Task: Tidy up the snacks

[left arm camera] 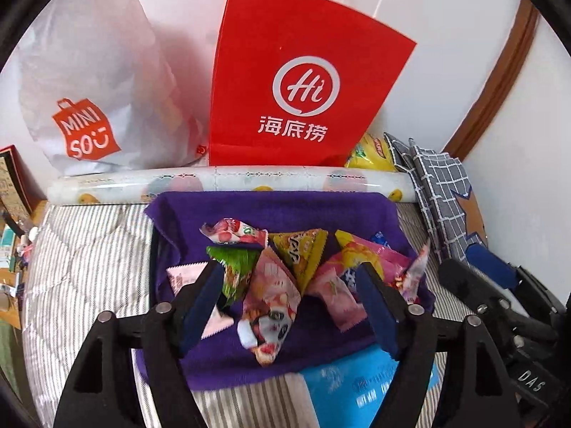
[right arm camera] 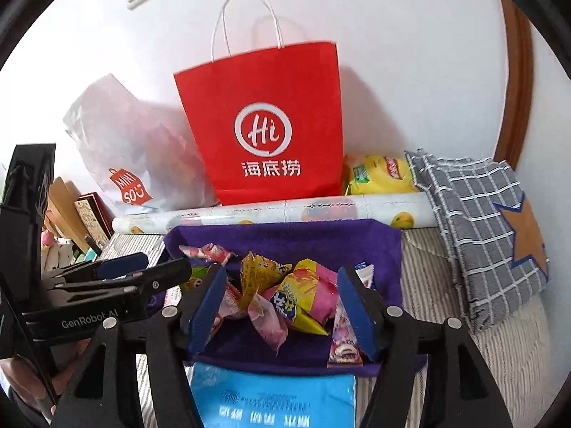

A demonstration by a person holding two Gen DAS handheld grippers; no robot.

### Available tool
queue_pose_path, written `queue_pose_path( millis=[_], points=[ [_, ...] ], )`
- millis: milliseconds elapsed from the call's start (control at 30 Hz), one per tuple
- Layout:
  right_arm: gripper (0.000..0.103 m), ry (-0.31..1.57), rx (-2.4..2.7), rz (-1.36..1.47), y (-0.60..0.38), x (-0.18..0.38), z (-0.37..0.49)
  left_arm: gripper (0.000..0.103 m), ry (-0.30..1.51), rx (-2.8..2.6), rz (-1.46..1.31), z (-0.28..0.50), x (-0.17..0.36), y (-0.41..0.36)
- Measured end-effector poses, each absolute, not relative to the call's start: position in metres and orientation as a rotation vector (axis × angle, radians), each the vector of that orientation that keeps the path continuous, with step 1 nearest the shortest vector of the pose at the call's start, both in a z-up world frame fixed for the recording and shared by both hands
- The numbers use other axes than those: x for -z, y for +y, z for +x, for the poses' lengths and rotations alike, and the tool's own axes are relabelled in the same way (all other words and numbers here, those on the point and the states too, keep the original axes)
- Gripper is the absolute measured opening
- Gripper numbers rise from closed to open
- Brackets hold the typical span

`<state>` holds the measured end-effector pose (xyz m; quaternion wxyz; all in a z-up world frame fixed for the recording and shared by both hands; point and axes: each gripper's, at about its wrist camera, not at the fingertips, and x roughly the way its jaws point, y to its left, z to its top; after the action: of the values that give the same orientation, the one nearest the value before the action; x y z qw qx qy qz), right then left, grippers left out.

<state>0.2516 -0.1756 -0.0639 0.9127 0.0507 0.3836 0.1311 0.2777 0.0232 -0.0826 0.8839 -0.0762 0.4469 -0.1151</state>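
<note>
Snack packets (left arm camera: 285,271) fill the purple tray (left arm camera: 271,207) edge to edge.

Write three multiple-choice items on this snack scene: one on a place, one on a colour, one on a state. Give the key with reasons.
1. Where does the red paper shopping bag stand?
A. Behind the roll of fruit-printed paper, against the wall
B. Inside the purple cloth tray
C. On the checked cloth

2. What colour is the cloth tray holding the wrapped snacks?
A. Green
B. Purple
C. White

3. How is the right gripper?
A. Shut on a snack
B. Shut on nothing
C. Open, over the tray

Key:
1 A, the bag rises behind the roll, in front of the white wall.
2 B, the tray's walls and floor are purple.
3 C, its blue-padded fingers stand well apart and press on nothing.
</note>
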Motion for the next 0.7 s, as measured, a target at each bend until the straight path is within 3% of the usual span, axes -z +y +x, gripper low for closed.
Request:
queue_pose_path(
  millis=[700],
  points=[
    [0.068, 0.815, -0.114, 0.119, -0.205, 0.026, 0.149, 0.087, 0.872, 0.185, -0.131, 0.169, 0.033, 0.025]
  ],
)
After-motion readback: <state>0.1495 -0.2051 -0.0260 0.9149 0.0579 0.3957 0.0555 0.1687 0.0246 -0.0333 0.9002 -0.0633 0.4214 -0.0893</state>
